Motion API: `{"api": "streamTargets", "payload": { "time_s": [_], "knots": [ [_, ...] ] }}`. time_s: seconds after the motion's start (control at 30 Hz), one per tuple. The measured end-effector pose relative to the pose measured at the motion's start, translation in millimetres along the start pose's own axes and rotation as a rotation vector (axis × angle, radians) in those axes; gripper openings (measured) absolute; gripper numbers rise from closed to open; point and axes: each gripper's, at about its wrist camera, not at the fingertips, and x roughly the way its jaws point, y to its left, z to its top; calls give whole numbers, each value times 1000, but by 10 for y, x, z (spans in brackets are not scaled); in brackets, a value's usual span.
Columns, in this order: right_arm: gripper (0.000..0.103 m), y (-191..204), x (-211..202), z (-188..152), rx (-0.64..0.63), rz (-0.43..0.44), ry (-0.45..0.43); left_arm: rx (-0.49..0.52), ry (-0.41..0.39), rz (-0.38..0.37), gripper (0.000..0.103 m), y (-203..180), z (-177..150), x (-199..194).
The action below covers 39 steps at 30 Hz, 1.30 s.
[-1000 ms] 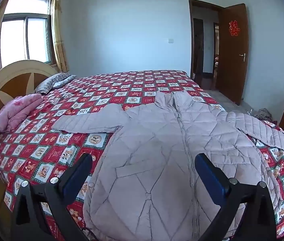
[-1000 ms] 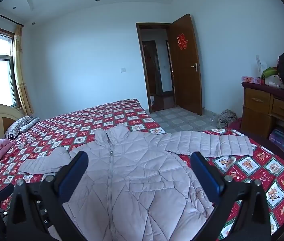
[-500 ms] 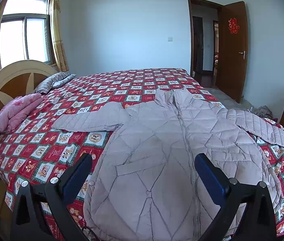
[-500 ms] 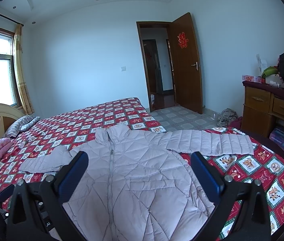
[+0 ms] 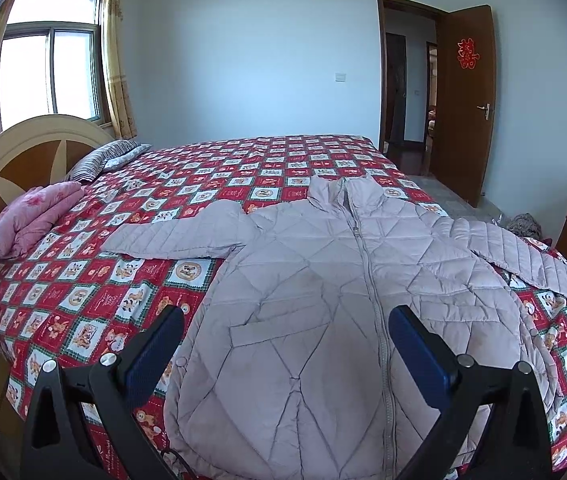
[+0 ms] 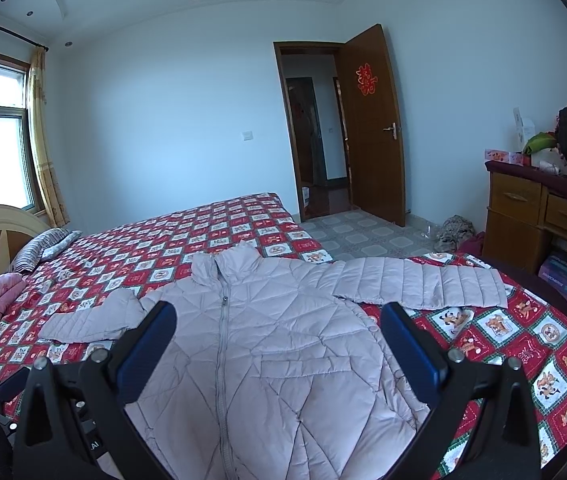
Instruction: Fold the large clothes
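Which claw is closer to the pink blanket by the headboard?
Left. The left claw hangs open over the jacket, on the side toward the pink blanket. The right claw hangs open farther along the jacket, toward the dresser.

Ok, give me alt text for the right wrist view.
A pale pink quilted puffer jacket lies zipped and face up, sleeves spread, on a red patterned bedspread. The right gripper hovers above it, jaws wide apart and empty.
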Motion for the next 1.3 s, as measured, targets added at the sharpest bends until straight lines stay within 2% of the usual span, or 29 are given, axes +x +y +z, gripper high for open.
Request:
{"api": "streamTargets", "payload": {
  "time_s": [0.33,1.3],
  "knots": [
    [103,106,-10,-124,-11,-4,14,-8,4,-2,102,-9,-11,6],
    [103,-9,132,-44,-4,-23,59,-6,32,-18,102,-10,-34,93]
  ]
}}
